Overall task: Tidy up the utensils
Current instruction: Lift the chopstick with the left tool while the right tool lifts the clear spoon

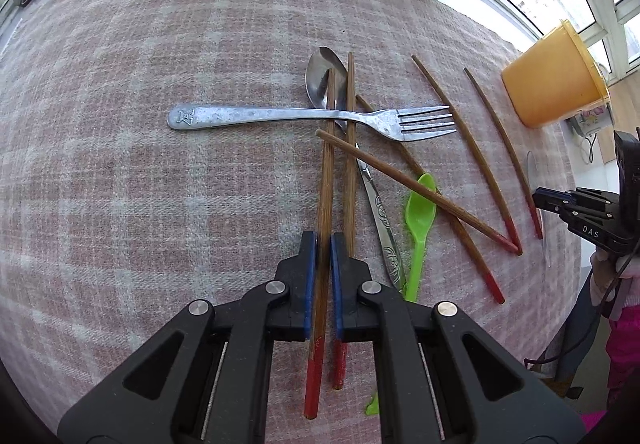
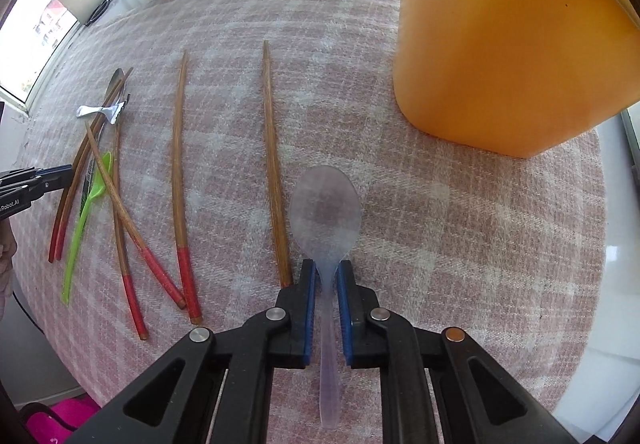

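A pink plaid cloth [image 2: 460,244] covers the table, and an orange cup [image 2: 512,36] stands on it as the one clear landmark, upright and just beyond the right gripper [image 2: 326,264]. That gripper is pinching the neck of a clear plastic spoon [image 2: 325,212], whose bowl points toward the cup's base and lies just short of it. The likely step is to lift the spoon and drop it into the cup; it would go best raised well above the rim first, since the cup's wall fills the way ahead. One chopstick [image 2: 274,164] lies touching the gripper's left finger and could drag along.

Well left of the cup, the left gripper [image 1: 324,240] is pressed together on a red-tipped chopstick [image 1: 325,172], held along its length. Its far end runs under a steel fork [image 1: 304,116] and rests on a steel spoon [image 1: 326,80], so a straight pull backward, kept low, looks safer than a lift that could flip the fork. A second chopstick lies just beside the right finger, and a green spoon [image 1: 420,220] sits in the pile nearer the cup.

Bare cloth opens farther from the cup, left of the pile. The cloth's edge and the table's drop-off run close behind the cup.
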`<act>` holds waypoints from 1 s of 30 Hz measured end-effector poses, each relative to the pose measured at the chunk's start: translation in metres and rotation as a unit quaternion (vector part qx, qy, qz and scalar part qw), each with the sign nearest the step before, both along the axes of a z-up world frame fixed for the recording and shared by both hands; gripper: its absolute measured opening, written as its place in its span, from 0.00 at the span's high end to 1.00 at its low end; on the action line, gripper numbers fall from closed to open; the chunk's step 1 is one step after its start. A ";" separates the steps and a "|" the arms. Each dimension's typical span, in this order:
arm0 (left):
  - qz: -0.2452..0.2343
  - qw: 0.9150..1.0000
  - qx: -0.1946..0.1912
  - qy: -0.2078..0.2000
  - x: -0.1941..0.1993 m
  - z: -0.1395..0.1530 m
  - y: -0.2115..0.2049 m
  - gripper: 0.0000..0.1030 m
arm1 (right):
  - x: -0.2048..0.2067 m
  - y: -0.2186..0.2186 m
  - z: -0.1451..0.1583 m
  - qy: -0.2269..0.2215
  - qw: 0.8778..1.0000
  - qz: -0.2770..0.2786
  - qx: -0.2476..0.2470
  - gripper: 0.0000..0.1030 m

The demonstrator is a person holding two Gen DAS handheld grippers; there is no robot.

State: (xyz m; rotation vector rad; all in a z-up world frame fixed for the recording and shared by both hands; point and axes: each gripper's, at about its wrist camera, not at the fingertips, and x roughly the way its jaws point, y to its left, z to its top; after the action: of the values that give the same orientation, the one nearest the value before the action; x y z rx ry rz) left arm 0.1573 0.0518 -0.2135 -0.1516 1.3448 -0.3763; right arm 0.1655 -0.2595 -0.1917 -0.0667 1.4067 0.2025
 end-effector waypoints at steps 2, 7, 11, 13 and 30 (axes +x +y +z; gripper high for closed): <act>0.008 1.000 -0.015 0.001 -0.005 0.004 0.005 0.95 | -0.003 -0.003 0.001 0.001 1.000 -0.004 0.008 0.92; 0.021 0.999 -0.025 -0.009 -0.018 0.013 0.015 0.96 | -0.009 -0.006 0.002 0.000 1.000 -0.009 0.021 0.92; 0.031 0.998 -0.049 0.009 -0.030 0.008 0.019 0.96 | -0.011 -0.006 0.002 0.000 1.000 -0.011 0.029 0.92; 0.039 0.997 -0.069 0.022 -0.035 0.005 0.017 0.96 | -0.012 -0.006 0.003 0.000 0.999 -0.011 0.031 0.92; 0.140 0.979 -0.149 0.006 -0.098 0.012 -0.007 0.96 | -0.030 -0.019 0.009 0.004 0.997 0.020 0.068 0.94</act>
State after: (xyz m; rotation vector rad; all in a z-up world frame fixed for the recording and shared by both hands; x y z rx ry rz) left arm 0.0592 0.0443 -0.2020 -0.5876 1.2525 -0.3349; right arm 0.1354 -0.2781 -0.1826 0.0194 1.3965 0.3318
